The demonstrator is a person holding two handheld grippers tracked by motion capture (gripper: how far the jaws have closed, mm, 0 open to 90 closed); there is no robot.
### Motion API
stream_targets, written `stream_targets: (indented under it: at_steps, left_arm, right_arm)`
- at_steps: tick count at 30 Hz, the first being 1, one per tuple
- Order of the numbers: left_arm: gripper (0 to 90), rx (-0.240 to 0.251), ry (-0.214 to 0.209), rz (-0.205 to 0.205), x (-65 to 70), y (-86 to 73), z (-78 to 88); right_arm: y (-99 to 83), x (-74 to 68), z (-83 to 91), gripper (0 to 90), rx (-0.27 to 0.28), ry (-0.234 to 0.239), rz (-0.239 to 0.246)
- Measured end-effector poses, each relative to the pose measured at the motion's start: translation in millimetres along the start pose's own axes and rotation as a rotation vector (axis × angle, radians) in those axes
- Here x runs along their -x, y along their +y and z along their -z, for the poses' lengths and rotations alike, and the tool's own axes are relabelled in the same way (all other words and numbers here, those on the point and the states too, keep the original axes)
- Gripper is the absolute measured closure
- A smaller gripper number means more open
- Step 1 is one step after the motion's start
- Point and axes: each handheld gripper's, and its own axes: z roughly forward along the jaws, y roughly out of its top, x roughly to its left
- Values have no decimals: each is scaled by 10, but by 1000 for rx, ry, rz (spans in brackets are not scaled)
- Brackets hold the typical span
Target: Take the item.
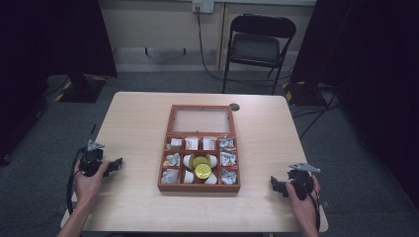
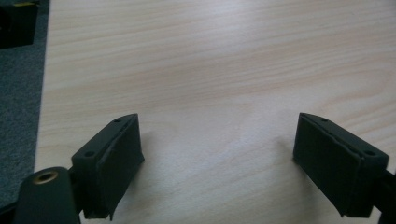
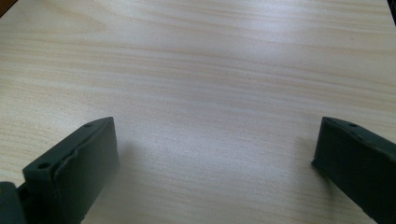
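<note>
From the high view, the box sits open in the middle of the desk, its lid laid back toward the far edge and its long axis running away from the person; the compartments hold small packets, and two gold-lidded jars lie in the centre cells. The left gripper rests at the near left, pointing right toward the box, which lies to its right and slightly ahead. The right gripper rests at the near right, pointing left at the box's near corner, and looks a little nearer to it than the left one. Both hands sit low at the desk, forearms coming in from the near edge. In the left gripper view, the jaws stand well apart with only bare wood between them, holding nothing. In the right gripper view, the jaws are likewise spread wide over bare wood, empty.
</note>
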Motion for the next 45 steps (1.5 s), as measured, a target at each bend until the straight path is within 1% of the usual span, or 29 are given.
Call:
stream_targets:
  at_steps: [1, 6, 7, 9, 11, 12, 17, 18, 19, 20, 21, 23, 24, 25, 28, 30, 33, 35, 36, 39, 45]
  left_arm:
    - [171, -1, 0, -10, 14, 5, 1]
    - [173, 15, -16, -13, 59, 30, 23]
    - [179, 20, -19, -2, 65, 35, 34]
    - [198, 34, -41, 7, 70, 43, 50]
    - [209, 41, -46, -3, 86, 50, 65]
    - [219, 46, -65, -8, 99, 55, 73]
    - [236, 47, -76, -15, 138, 74, 101]
    - [234, 41, -61, -45, 169, 94, 120]
    - [234, 41, -61, -45, 169, 94, 120]
    - [235, 47, -74, -61, 195, 115, 146]
    - [235, 50, -83, -55, 211, 122, 157]
    - [238, 55, -84, -60, 229, 128, 164]
    - [241, 54, -92, -80, 261, 138, 174]
    - [243, 51, -96, -87, 275, 141, 175]
    - [244, 52, -110, -94, 301, 146, 181]
    - [248, 65, -127, -94, 328, 158, 204]
    - [253, 75, -131, -99, 347, 171, 227]
    - [253, 90, -142, -99, 371, 185, 252]
    - [253, 96, -149, -108, 383, 195, 261]
    - [253, 121, -146, -127, 431, 220, 290]
    - [253, 136, -181, -140, 497, 255, 330]
  right_arm:
    - [0, 0, 0, 0, 0, 0, 0]
    - [0, 0, 0, 0, 0, 0, 0]
    - [0, 0, 0, 0, 0, 0, 0]
    - [0, 0, 0, 0, 0, 0, 0]
    - [0, 0, 0, 0, 0, 0, 0]
    - [0, -1, 0, 0, 0, 0, -1]
    - [0, 0, 0, 0, 0, 0, 0]
    - [0, 0, 0, 0, 0, 0, 0]
    - [0, 0, 0, 0, 0, 0, 0]
    - [0, 0, 0, 0, 0, 0, 0]
    - [0, 0, 0, 0, 0, 0, 0]
    - [0, 0, 0, 0, 0, 0, 0]
    - [0, 0, 0, 0, 0, 0, 0]
    - [0, 0, 0, 0, 0, 0, 0]
    - [0, 0, 0, 0, 0, 0, 0]
    - [0, 0, 0, 0, 0, 0, 0]
    - [0, 0, 0, 0, 0, 0, 1]
    - [0, 0, 0, 0, 0, 0, 0]
    - [0, 0, 0, 0, 0, 0, 0]
    - [0, 0, 0, 0, 0, 0, 0]
    - [0, 0, 0, 0, 0, 0, 0]
